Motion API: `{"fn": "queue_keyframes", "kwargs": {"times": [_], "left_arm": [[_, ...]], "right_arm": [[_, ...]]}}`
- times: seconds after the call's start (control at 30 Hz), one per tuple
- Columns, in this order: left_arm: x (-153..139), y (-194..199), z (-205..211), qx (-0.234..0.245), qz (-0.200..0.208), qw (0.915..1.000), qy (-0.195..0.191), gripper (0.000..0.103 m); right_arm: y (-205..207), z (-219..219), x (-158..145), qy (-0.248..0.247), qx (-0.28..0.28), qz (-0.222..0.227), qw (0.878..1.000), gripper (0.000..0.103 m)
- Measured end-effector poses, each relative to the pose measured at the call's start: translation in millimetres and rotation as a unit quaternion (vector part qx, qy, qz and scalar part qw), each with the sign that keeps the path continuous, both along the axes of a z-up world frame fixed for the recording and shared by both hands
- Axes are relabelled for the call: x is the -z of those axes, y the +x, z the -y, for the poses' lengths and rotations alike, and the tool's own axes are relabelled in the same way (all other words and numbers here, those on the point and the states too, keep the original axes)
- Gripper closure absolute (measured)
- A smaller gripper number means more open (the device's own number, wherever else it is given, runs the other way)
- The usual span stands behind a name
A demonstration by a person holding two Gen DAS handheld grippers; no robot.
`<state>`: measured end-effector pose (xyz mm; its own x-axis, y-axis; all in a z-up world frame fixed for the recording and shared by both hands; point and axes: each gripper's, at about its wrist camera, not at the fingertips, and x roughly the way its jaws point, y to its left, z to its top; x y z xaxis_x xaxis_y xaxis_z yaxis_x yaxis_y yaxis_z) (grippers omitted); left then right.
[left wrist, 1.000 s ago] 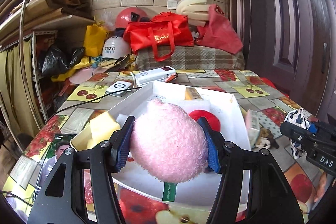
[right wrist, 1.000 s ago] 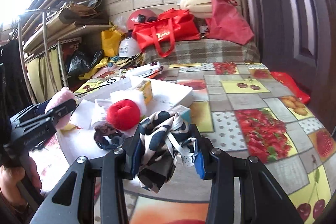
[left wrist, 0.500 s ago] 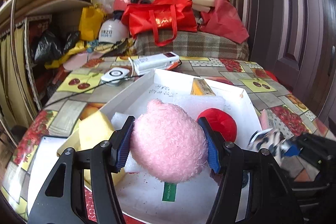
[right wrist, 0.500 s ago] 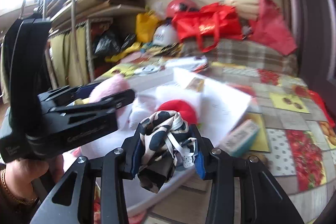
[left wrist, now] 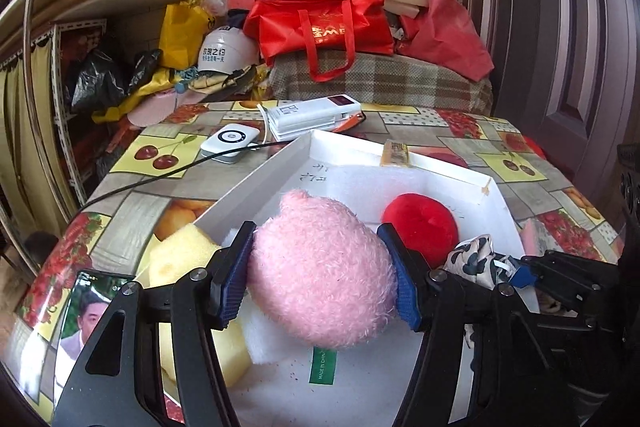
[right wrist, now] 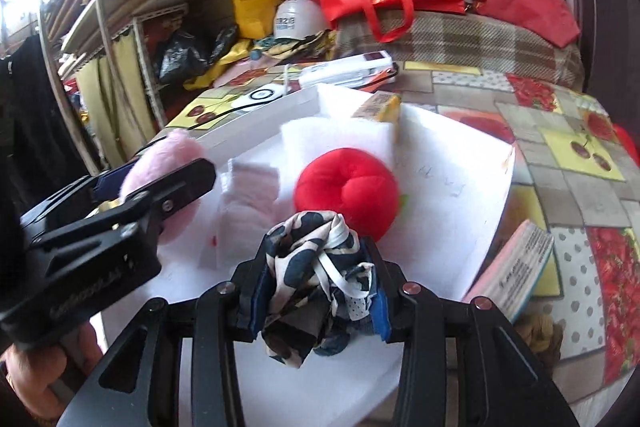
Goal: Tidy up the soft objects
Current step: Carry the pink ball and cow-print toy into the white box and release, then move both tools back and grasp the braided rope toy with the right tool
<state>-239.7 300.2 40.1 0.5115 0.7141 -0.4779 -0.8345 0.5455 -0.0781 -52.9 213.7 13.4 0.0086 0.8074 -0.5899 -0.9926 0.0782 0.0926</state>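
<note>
My left gripper (left wrist: 322, 269) is shut on a pink plush toy (left wrist: 320, 267) and holds it over the near part of a white tray (left wrist: 256, 183). My right gripper (right wrist: 316, 281) is shut on a black-and-white patterned cloth bundle (right wrist: 316, 259) above the tray (right wrist: 460, 187), just in front of a red plush ball (right wrist: 346, 187). In the left wrist view the cloth (left wrist: 472, 261) and right gripper (left wrist: 516, 273) sit to the right of the pink toy, beside the red ball (left wrist: 420, 227). The left gripper (right wrist: 120, 195) shows at the left of the right wrist view.
Yellow sponge blocks (left wrist: 180, 259) and white foam pads (right wrist: 332, 135) lie in the tray. A small book (right wrist: 512, 271) leans at the tray's right edge. A white power bank (left wrist: 312, 115), a round white device (left wrist: 230, 141) and a cable lie beyond on the patterned tablecloth.
The right gripper has swung left with the cloth, from the table's right side to over the tray beside the pink toy. The left gripper has held nearly still with the toy.
</note>
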Motion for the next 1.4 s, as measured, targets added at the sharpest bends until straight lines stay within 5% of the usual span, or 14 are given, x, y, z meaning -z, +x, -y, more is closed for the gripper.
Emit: {"fn": "queue_keyframes", "kwargs": {"times": [0.13, 0.27, 0.33, 0.8, 1.07, 1.4], "left_arm": [[0.6, -0.6, 0.0, -0.006, -0.005, 1.0000, 0.004, 0.038], [-2.9, -4.0, 7.2, -0.022, 0.000, 0.9994, 0.027, 0.011], [-5.9, -9.1, 13.5, -0.033, 0.009, 0.9983, 0.047, 0.000], [-14.8, -25.1, 39.7, -0.057, 0.048, 0.9907, 0.113, 0.000], [-11.6, -38.7, 36.9, -0.039, 0.108, 0.9922, 0.048, 0.000], [-13.7, -30.9, 52.3, -0.027, 0.091, 0.9934, 0.064, 0.000]], "right_arm": [[-9.8, -8.1, -1.3, -0.002, 0.004, 0.031, 1.000, 0.060], [-13.2, -8.5, -2.2, -0.001, 0.005, 0.051, 0.999, 0.018], [-12.0, -7.2, -3.1, 0.002, 0.008, 0.052, 0.999, 0.018], [-7.2, 8.9, -14.5, 0.059, 0.040, 0.060, 0.996, 0.015], [-12.9, 40.3, -26.9, 0.152, 0.063, 0.075, 0.984, 0.015], [-0.5, 72.5, -27.0, 0.175, 0.073, 0.063, 0.980, 0.012]]}}
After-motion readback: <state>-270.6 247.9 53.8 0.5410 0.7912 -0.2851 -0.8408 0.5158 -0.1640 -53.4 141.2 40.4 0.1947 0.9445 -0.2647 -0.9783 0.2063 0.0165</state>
